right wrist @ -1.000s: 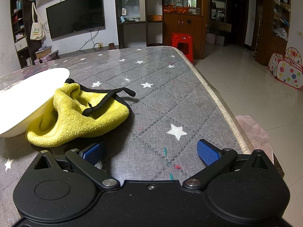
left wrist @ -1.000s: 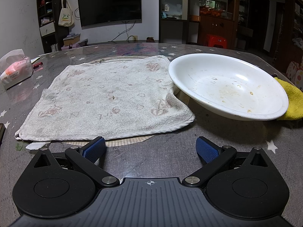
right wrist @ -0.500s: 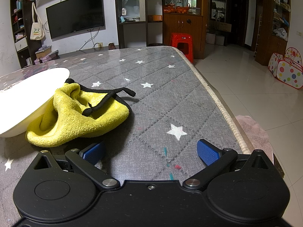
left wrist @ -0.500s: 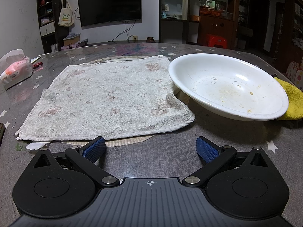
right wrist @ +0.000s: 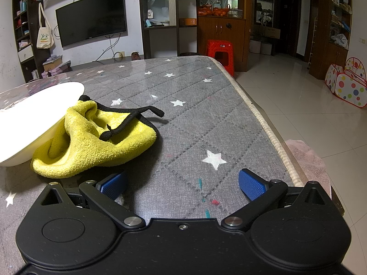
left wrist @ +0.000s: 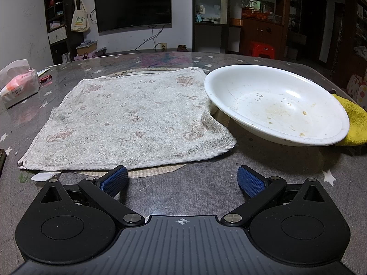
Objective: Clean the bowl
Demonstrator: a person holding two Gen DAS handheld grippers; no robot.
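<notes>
Both tools sit low over the counter with their blue pads spread wide and nothing between them: the left tool faces the towel and bowl, the right tool faces the yellow cloth. Nothing is gripped yet, so the step in hand looks like fetching the wiper.

To do it well, the right tool should probably close on a thick fold of the yellow cloth, not on its black cord, which would slip and leave the cloth dangling. The cloth lies tucked against the bowl's edge and seems partly under it, so a slow pull keeps the bowl from tipping. The left tool can steady the near rim.

The bowl is white and shallow, with small yellowish food bits and smears inside. It rests on the counter, one side riding on the corner of a stained white towel spread flat to its left.

The counter is grey and quilted with white stars under a glossy cover. A tissue pack sits at the far left. Beyond are a dark television, shelves, a red stool and a pale tiled floor.
</notes>
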